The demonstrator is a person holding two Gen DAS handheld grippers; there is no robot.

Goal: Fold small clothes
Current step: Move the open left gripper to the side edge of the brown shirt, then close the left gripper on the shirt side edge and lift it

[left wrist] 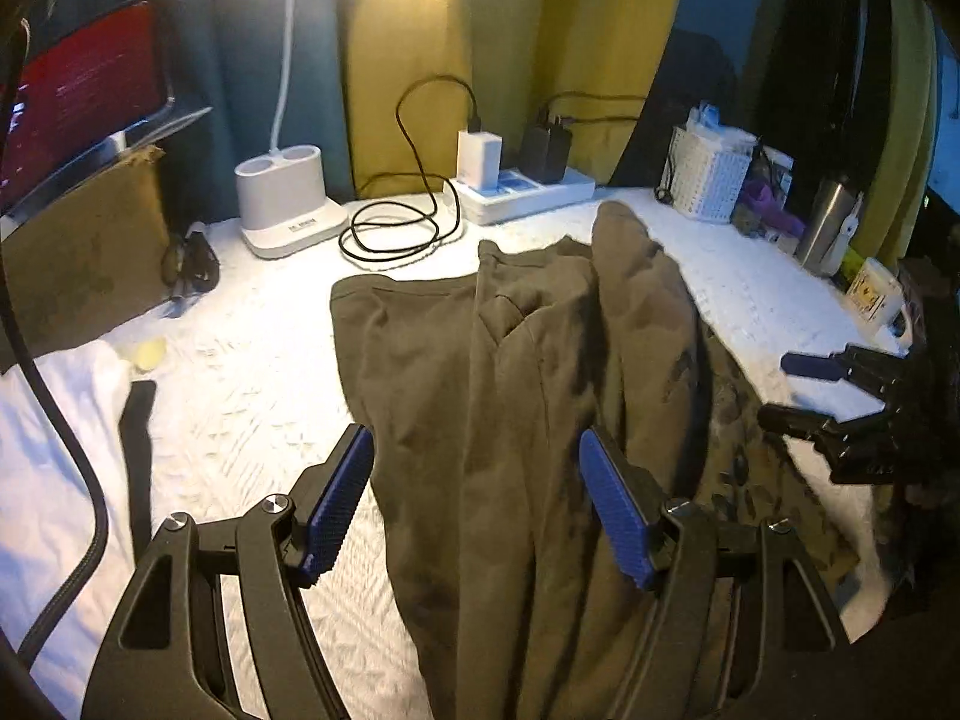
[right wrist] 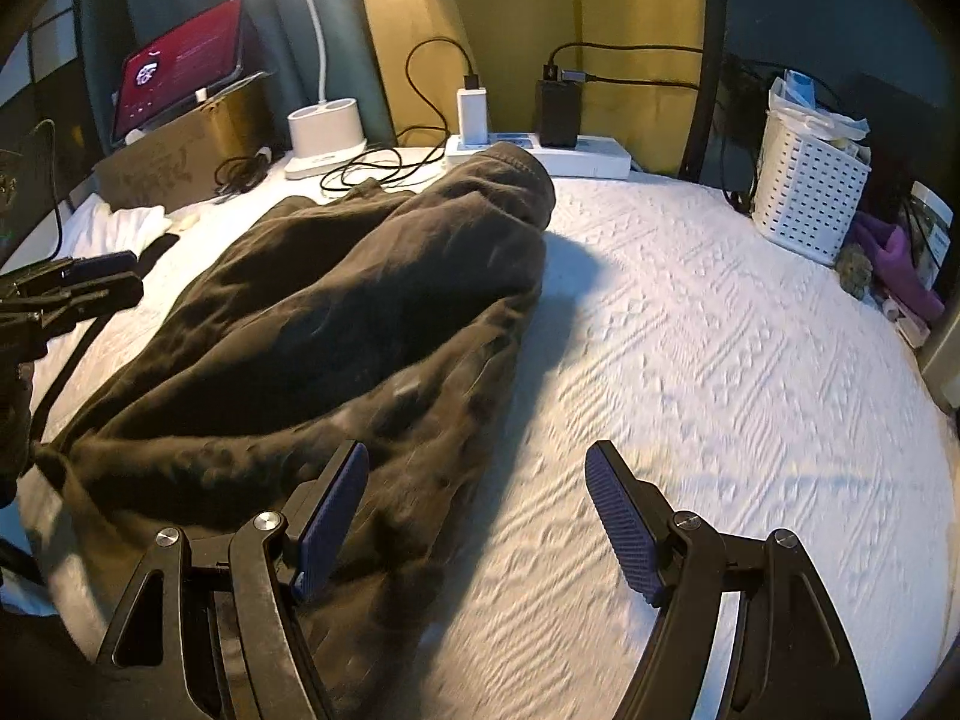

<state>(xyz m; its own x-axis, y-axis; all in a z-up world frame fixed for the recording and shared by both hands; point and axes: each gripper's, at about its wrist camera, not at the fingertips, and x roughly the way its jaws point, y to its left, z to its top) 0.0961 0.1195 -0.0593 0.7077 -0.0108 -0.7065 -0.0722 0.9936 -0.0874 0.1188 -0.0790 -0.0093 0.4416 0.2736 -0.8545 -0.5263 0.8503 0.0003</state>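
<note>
- Left gripper (left wrist: 477,504) wide apart, blue pads (left wrist: 336,504) clear of the cloth, nothing pinched; hovering over the near end of the brown garment (left wrist: 510,372).
- Right gripper (right wrist: 477,516) also spread wide and empty, one finger over the garment's near right edge, the other over bare white bedspread (right wrist: 720,330).
- Brown garment lying lengthwise down the middle of the bedspread, rumpled, one long fold piled along its right side, far end humped up near the power strip (right wrist: 576,159).
- To the left on the bedspread: white cloth (right wrist: 126,222) and a dark strap (left wrist: 138,420).
- At the far edge: white lamp base (left wrist: 285,204), coiled black cable (left wrist: 390,228), chargers plugged into the power strip.
- Far left, red-lit tablet (right wrist: 180,66) propped on a cardboard box (left wrist: 78,252); far right, white perforated basket (right wrist: 804,198).
</note>
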